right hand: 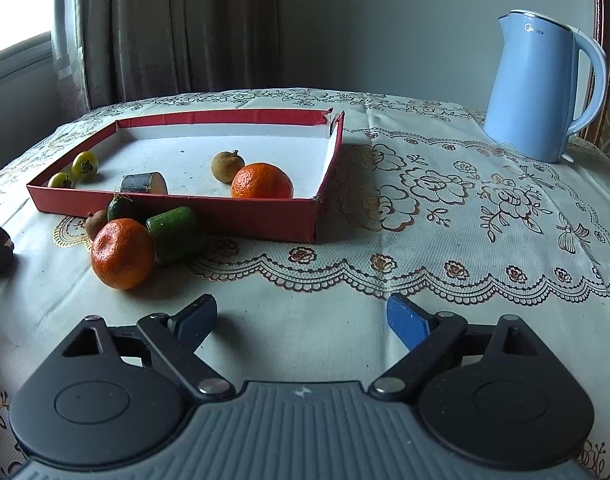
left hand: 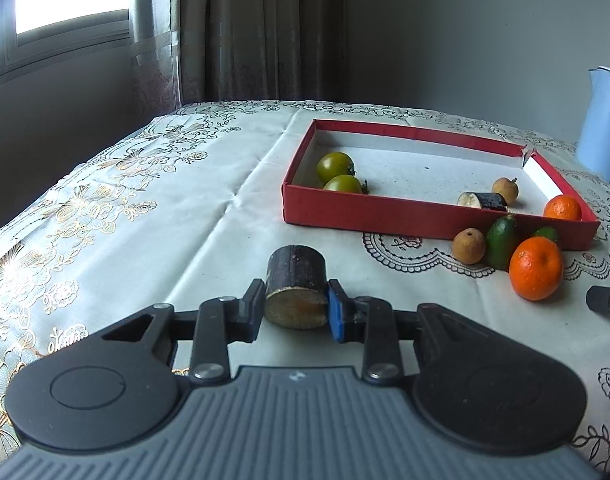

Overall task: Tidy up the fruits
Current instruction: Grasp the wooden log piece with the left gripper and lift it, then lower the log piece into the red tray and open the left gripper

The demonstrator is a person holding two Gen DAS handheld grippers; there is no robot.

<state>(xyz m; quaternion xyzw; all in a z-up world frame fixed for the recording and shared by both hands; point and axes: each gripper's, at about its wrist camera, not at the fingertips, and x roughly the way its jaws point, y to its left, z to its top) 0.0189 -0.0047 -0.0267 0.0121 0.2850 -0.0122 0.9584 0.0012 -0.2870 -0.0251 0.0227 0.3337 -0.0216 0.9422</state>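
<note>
Ahead of my level left gripper (left hand: 296, 309), clamped on one sugarcane chunk (left hand: 296, 292), lie two oranges (left hand: 536, 267); my right gripper (right hand: 301, 320) gapes wide.

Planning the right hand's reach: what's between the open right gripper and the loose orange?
Only bare tablecloth lies between the right gripper and the loose orange, in the right wrist view.

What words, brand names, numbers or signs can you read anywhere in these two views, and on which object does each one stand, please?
"idea": on the blue kettle, near its top rim in the right wrist view; a round logo before it hides the start of the name.
Small print on the kettle at the right edge of the left wrist view: too cut off and blurred to read.
A small emblem on each gripper body: no readable text.
Red box, fruits: no text.
</note>
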